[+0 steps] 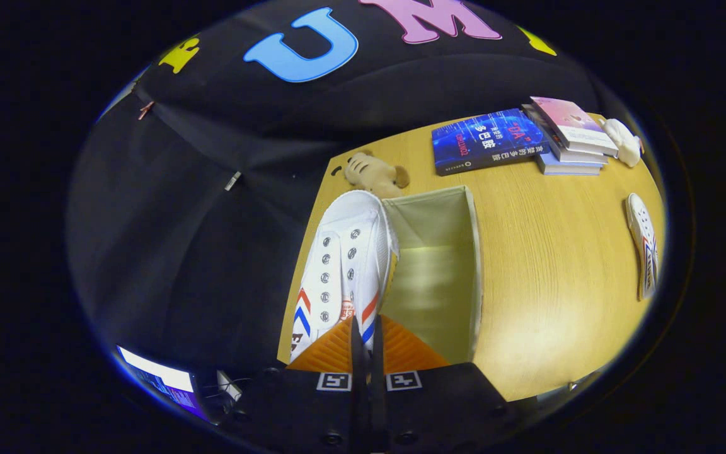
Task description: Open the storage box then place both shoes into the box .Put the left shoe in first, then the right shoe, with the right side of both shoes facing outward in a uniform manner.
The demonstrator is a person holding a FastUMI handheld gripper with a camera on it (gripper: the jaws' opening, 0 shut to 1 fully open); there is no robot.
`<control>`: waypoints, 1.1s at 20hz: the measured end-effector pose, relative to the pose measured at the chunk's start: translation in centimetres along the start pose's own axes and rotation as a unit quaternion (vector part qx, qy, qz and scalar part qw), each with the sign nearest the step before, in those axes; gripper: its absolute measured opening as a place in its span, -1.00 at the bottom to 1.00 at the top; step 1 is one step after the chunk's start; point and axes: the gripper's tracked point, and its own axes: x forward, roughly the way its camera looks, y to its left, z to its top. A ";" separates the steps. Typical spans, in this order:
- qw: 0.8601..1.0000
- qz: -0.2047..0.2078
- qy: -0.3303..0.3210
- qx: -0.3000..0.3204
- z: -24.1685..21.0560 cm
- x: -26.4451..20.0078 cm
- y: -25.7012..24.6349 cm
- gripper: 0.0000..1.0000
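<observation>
White canvas sneaker (345, 265) gripped near its heel by the gripper (367, 343), fingers nearly closed on a thin edge of it, toe pointing away over the left wall of the open fabric storage box (473, 252). The 2nd sneaker (643, 246) lies well apart on the wooden table (552, 277). Risk, as judged: the narrow pinch may let the shoe pivot, catch the soft wall, and land outside or wrongly faced.

A white lace-less shoe (347, 261) with red and blue chevrons hangs toe-away over the left rim of the open beige storage box (473, 252), while its mate (644, 243) lies far right.
</observation>
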 end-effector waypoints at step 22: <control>0.994 -0.047 0.065 -0.069 -3.0 8.3 -0.4 0.32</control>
